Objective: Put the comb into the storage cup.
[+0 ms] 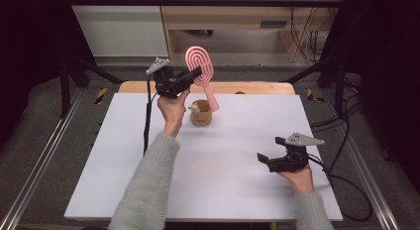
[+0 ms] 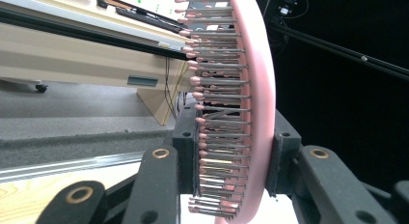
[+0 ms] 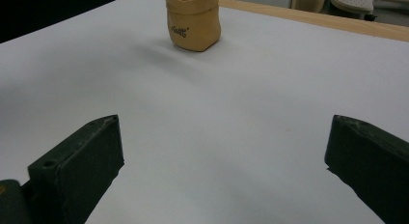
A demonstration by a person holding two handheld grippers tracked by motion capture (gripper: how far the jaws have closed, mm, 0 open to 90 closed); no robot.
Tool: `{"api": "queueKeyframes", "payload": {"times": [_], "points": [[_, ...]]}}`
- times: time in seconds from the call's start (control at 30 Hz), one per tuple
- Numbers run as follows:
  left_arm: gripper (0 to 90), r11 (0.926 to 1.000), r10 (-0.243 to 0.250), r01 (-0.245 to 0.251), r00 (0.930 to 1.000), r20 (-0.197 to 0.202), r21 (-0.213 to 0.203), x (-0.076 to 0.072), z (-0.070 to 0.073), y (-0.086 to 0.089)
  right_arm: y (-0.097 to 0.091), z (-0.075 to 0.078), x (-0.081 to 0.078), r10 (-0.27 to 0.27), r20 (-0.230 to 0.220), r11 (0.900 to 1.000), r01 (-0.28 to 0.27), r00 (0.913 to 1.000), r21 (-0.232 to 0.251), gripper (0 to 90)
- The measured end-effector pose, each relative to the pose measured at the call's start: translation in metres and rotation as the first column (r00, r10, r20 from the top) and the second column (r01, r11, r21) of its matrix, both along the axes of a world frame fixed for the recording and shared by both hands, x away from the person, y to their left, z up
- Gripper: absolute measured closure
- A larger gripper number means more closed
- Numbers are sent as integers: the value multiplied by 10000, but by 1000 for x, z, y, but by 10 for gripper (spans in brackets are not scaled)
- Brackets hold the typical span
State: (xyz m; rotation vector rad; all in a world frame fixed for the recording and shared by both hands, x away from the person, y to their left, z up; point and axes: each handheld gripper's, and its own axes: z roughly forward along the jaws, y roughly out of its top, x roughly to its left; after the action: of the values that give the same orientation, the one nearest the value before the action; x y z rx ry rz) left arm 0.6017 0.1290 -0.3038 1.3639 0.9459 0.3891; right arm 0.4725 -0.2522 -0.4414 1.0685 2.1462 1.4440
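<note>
Pink hairbrush [image 1: 200, 66], held clear above the counter [image 1: 148, 180] and tilted, its handle end seen just above or at the mouth of the tan pouch [image 1: 201, 114]; whether handle and pouch touch cannot be told; the brush head is clamped across bristles and back by the left gripper [image 1: 190, 75]. The step in hand is judged to be carrying the brush at the pouch; a steady grip and careful alignment of the handle would be called for next. The right gripper [image 1: 270, 150] is rested near the counter's right edge, jaws wide apart, nothing between them.
</note>
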Motion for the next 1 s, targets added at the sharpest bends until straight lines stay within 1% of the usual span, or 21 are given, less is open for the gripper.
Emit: {"api": "queueKeyframes", "payload": {"times": [0.13,0.17,0.27,0.57,0.67,0.83,0.93,1.0], "points": [[643,9999,117,-116,9999,-112,97,5,-4,2,-1,0,0,-28,12,10000,28,10000,5,4],[642,9999,144,-143,9998,-111,62,6,-5,2,-1,0,0,-34,6,10000,34,10000,6,4],[642,9997,201,-200,9997,-134,128,9,-7,2,0,0,0,-35,-8,10000,35,10000,9,4],[642,9993,374,-374,9991,-191,22,17,-13,4,-1,0,0,-21,31,10000,21,10000,2,4],[642,9991,428,-427,9990,-141,60,19,-13,5,-1,0,0,-23,38,10000,23,10000,-16,4],[642,9984,560,-559,9983,-171,99,23,-16,8,-1,0,0,-20,4,10000,20,10000,11,4],[642,9981,608,-609,9978,-251,-5,26,-18,9,-1,0,0,-6,21,10000,6,10000,12,4],[642,9980,633,-633,9977,-246,13,27,-19,9,0,0,0,-5,9,10000,5,10000,27,4]]}}
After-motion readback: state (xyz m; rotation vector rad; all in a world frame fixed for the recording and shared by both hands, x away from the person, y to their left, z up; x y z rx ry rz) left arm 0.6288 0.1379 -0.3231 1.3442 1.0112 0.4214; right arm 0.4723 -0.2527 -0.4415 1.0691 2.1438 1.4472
